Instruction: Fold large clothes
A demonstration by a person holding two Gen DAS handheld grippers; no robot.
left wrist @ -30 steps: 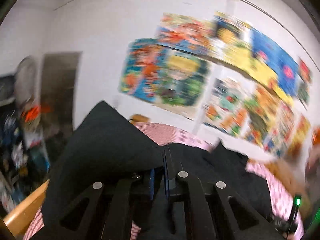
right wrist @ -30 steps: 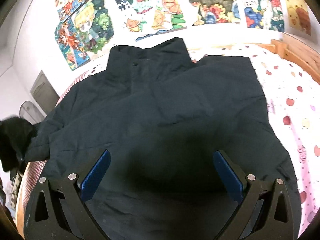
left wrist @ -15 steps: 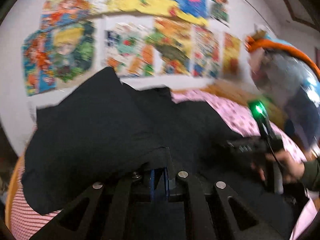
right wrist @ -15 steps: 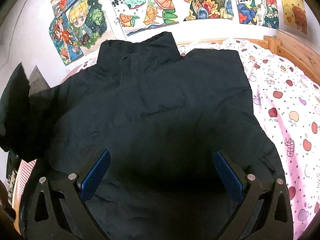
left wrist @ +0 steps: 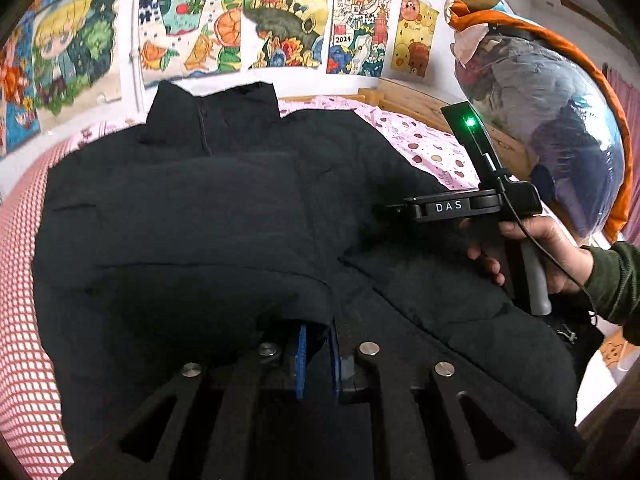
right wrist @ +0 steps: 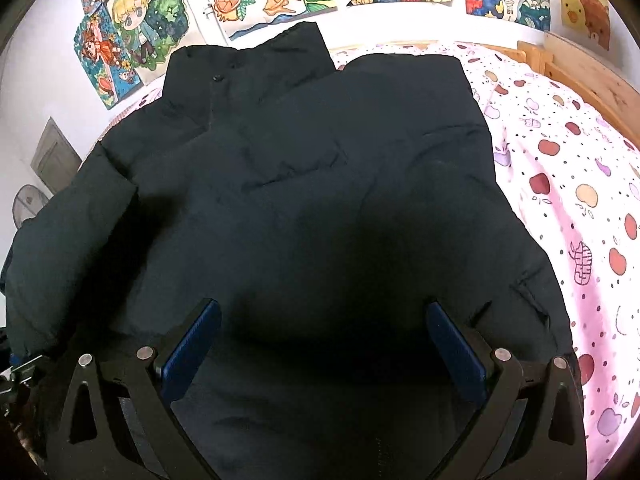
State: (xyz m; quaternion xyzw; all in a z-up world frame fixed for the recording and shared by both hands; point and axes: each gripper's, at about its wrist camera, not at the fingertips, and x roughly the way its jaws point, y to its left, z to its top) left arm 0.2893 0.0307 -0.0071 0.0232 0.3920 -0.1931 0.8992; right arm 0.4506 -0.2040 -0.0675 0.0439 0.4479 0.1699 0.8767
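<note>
Swinging inward, my left gripper [left wrist: 318, 350] is carrying the pinched sleeve across the black puffy padded jacket [right wrist: 320, 184] lying collar-away on the pink patterned bedsheet [right wrist: 580, 200]; my right gripper [right wrist: 324, 344] is hovering spread and empty, farther right.

Poster-covered white wall [right wrist: 24, 92], wooden bed frame [right wrist: 592, 76]

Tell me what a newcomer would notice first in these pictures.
A big black jacket fills the middle of both views, spread over a pink fruit-print bedsheet. The left gripper is shut on a sleeve fold, while the right gripper hovers open above the hem. Bright cartoon posters line the wall behind.
</note>
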